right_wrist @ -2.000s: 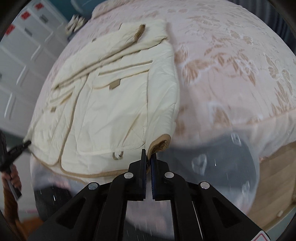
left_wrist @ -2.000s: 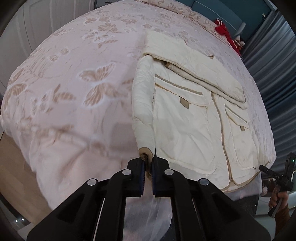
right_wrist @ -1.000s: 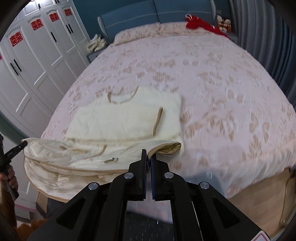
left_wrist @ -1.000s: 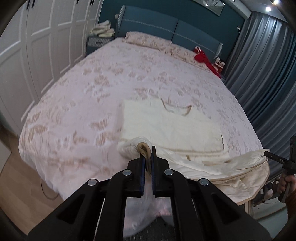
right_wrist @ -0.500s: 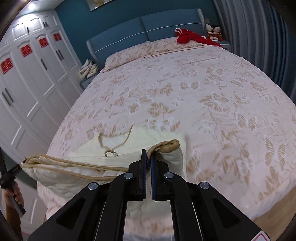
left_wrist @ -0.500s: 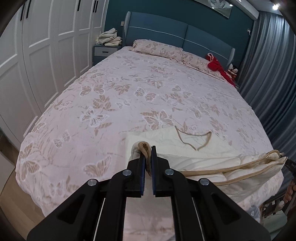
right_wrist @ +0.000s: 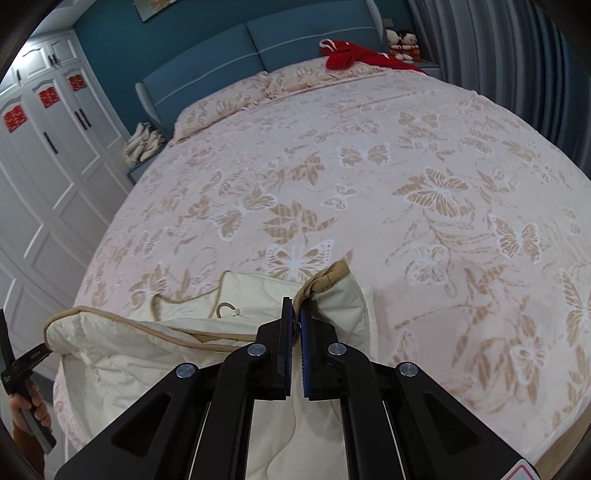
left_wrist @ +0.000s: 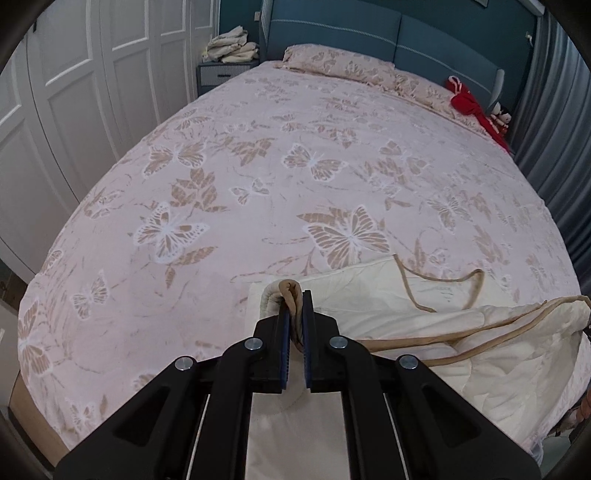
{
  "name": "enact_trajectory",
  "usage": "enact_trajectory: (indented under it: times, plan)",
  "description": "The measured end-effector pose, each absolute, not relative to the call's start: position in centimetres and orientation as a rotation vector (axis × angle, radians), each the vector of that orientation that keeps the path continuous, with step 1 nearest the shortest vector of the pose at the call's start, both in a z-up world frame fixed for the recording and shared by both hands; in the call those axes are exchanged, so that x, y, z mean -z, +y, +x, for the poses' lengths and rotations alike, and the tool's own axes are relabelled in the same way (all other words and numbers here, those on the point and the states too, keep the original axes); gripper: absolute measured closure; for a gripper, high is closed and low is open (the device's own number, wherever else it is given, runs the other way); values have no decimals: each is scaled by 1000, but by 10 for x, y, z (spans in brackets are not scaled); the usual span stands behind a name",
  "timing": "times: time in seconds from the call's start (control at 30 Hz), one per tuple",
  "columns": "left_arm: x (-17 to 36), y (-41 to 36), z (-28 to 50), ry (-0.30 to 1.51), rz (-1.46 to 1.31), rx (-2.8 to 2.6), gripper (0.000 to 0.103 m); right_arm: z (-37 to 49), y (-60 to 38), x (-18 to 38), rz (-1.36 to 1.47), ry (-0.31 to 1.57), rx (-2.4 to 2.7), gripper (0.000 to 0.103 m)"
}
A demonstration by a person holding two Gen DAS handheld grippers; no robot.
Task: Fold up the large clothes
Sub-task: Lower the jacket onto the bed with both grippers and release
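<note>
Bed (left_wrist: 258, 155): pink cover with butterfly print. Most of its surface lies bare between the jacket and the pillows (left_wrist: 340, 64). Wardrobe doors (left_wrist: 92, 74) run close along one side, grey curtains (left_wrist: 554, 110) along the other. A blue headboard (left_wrist: 332, 33) closes the far end.

Jacket (left_wrist: 369, 299): cream, quilted, with tan trim. It lies at the near foot edge of the bed. The lower part is lifted and doubled over the upper part. The long axis of the folded bundle runs across the bed, from gripper to gripper. The neckline (left_wrist: 439, 288) opens toward the headboard.

Left gripper (left_wrist: 294, 325): jaws closed tight on a tan-trimmed corner of the jacket, at the bundle's wardrobe-side end.

Right gripper (right_wrist: 295, 325): jaws closed tight on the opposite tan-trimmed corner, on the curtain side. A hanging loop (right_wrist: 225, 309) shows just beside it.

Other items: red garment (right_wrist: 351, 55) by the pillows; folded pile (left_wrist: 231, 48) on the nightstand; a hand (right_wrist: 33, 406) holding the left gripper's handle, low in the right wrist view.
</note>
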State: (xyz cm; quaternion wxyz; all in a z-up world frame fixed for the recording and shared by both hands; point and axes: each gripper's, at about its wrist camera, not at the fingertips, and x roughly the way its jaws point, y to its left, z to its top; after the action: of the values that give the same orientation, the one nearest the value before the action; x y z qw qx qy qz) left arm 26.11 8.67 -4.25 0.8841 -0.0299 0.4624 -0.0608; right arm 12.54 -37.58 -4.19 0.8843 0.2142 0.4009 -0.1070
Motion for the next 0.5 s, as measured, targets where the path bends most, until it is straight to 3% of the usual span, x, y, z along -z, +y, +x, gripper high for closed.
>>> enact_trajectory:
  times: [0.5]
  plan:
    - [128, 66, 299, 1068, 10, 84, 95, 169, -389, 137, 497, 971, 297, 101]
